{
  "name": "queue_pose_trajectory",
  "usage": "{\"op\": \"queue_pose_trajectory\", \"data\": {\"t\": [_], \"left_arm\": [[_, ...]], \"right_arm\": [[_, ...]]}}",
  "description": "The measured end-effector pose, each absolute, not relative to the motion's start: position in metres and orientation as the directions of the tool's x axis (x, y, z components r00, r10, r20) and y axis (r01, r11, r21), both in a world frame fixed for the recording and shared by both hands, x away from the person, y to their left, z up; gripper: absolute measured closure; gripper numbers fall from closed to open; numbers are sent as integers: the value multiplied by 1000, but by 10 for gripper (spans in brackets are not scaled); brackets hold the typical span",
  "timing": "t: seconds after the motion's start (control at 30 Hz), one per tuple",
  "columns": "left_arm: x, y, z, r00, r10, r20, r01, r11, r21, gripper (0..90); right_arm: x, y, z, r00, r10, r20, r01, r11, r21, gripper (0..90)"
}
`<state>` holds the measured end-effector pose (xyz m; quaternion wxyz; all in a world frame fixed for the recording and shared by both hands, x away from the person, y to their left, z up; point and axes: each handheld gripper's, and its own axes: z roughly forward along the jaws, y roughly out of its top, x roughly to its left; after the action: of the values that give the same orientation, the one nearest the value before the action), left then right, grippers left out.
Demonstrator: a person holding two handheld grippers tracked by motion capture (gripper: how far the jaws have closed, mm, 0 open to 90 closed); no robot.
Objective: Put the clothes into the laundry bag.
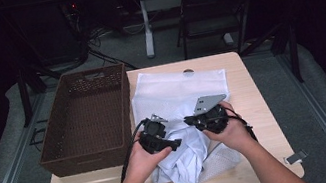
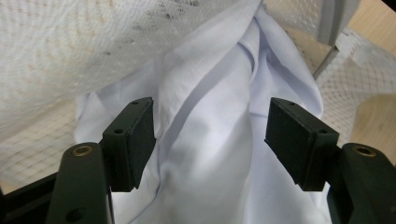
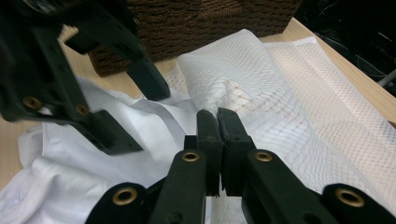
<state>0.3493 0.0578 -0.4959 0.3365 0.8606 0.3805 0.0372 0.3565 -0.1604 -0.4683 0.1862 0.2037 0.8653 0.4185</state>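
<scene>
Surface: wooden table [image 1: 254, 101], dark room behind, folding chair [image 1: 213, 11] at upper centre of the high view.
Basket: brown woven basket [image 1: 87, 120] at centre left, beside the cloth.
Mesh bag: white mesh bag [image 1: 176, 89] spread flat at centre.
Garment: white garment [image 1: 183, 161] bunched at lower centre, partly under the mesh.
Left gripper [image 2: 210, 135]: jaws apart, released, garment between them, untouched.
Right gripper [image 3: 218, 140]: clenched on the mesh bag's edge.

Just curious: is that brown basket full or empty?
Empty: the brown basket shows only bare woven floor; the white garment lies on the table.
</scene>
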Motion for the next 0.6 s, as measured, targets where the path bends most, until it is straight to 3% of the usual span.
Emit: {"op": "queue_pose_trajectory", "data": {"t": [0.6], "left_arm": [[325,88,-518,707,671,-223,647,-487,587,312]], "right_arm": [[355,-159,-469,-849,506,-154,195,570,798,885]]}}
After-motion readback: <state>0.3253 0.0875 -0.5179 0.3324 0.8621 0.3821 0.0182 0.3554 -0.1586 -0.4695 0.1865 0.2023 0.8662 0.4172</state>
